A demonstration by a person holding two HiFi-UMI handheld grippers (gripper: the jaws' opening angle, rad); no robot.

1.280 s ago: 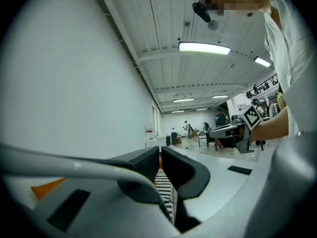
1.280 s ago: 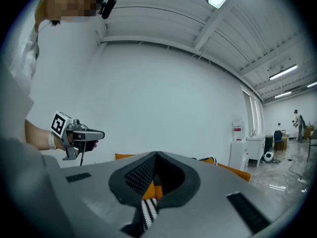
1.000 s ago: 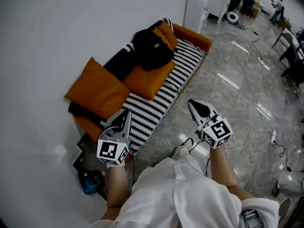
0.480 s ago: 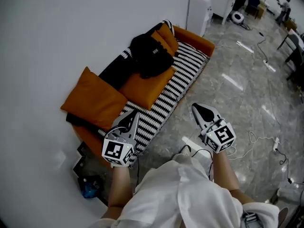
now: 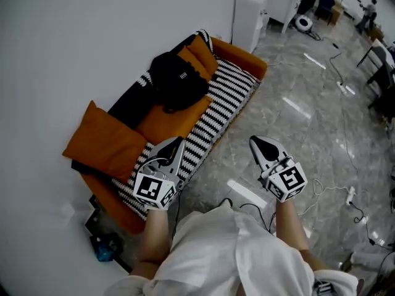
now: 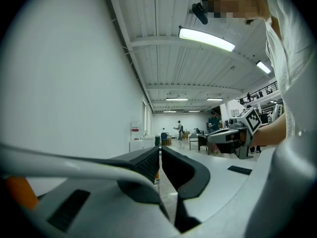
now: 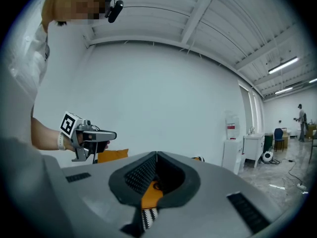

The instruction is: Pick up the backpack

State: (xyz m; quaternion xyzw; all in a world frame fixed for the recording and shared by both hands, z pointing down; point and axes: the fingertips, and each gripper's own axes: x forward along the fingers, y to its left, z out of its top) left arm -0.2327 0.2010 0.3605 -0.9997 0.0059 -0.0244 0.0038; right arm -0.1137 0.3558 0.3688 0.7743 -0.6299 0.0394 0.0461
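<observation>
Step in hand, as judged: approach, with the pick-up not yet begun.

The left gripper (image 5: 178, 142) has its jaws pressed together with nothing between them. The right gripper (image 5: 255, 143) is likewise closed and empty. Both are held out roughly level ahead of the person, the left over the near edge of the sofa (image 5: 237, 85), the right over the floor (image 5: 296, 110).

The backpack (image 5: 178, 81) lies toward the far end of the sofa, resting on an orange cushion (image 5: 171, 117) and leaning against the backrest, well apart from both grippers.

Recommendation: spread the jaws before arriving, then pinch a strap or the top handle rather than the body. No handle can be made out from here, so it should be located first. A second grip on the opposite side would likely stop the load swinging.

Materials: the backpack is black soft fabric, slumped and rounded, with a small pale label. It will probably sag when lifted. The sofa has an orange frame under a black-and-white striped cover. A second orange cushion (image 5: 99, 143) is plump and square. The floor is glossy, marble-patterned tile.
</observation>
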